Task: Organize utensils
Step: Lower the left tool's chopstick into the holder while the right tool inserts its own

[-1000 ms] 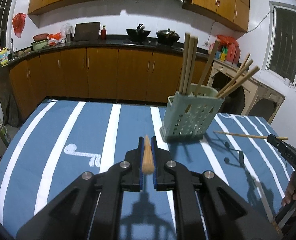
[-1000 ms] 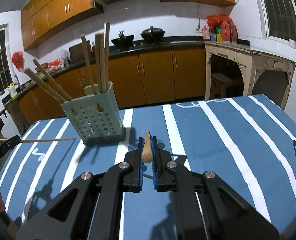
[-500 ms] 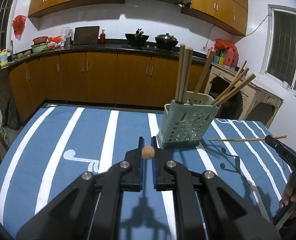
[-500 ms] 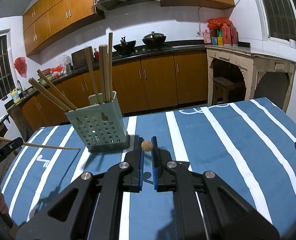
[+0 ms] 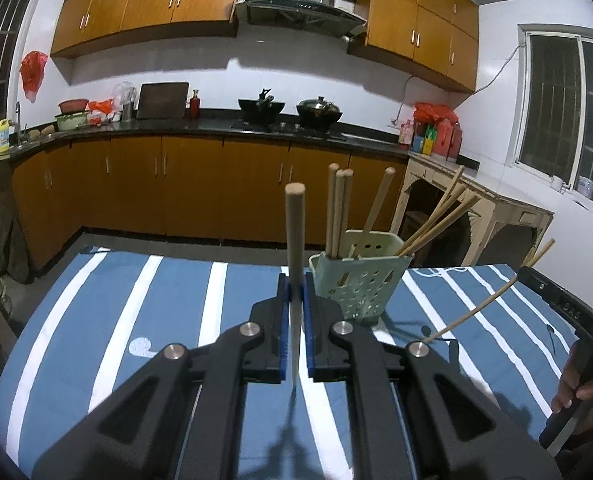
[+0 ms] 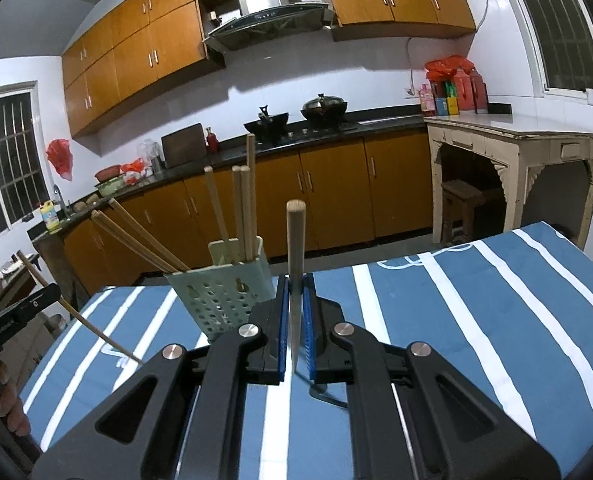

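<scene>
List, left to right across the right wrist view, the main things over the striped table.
The left gripper's chopstick → green utensil basket → right gripper clamping its own chopstick → bare striped tablecloth.

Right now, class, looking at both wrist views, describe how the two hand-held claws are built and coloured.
Both match. The left claw and right claw have matte black angular linkage arms with triangular cut-outs, round silver pivot bolts, and two narrow fingers lined with blue pads. Seen from the side, the right claw's body is a black bar bearing small pale lettering, too blurred to read. No cables or sleeves show.
</scene>
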{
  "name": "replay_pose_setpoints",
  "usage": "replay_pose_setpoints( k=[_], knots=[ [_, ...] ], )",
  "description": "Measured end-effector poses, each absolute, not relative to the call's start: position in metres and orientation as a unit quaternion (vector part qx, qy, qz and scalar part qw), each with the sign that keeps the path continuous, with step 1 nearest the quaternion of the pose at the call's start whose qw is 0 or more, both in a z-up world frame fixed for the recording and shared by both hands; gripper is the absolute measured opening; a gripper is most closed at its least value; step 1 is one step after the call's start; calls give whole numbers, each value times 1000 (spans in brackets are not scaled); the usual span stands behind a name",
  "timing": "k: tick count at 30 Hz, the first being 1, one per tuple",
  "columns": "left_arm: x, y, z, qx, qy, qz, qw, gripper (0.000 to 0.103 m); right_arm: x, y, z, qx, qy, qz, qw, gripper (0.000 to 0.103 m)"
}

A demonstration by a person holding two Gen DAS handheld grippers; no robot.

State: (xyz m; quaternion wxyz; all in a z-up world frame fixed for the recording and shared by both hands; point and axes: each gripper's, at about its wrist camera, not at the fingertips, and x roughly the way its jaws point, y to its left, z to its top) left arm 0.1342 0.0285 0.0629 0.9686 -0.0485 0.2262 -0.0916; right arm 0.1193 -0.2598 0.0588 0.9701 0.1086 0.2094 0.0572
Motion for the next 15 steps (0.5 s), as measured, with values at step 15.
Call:
replay_pose_setpoints(
  k=[15],
  knots=[
    [127, 16, 87, -52, 202, -126, 970, 8, 110, -258, 79, 106, 186, 76, 974, 8]
  ],
)
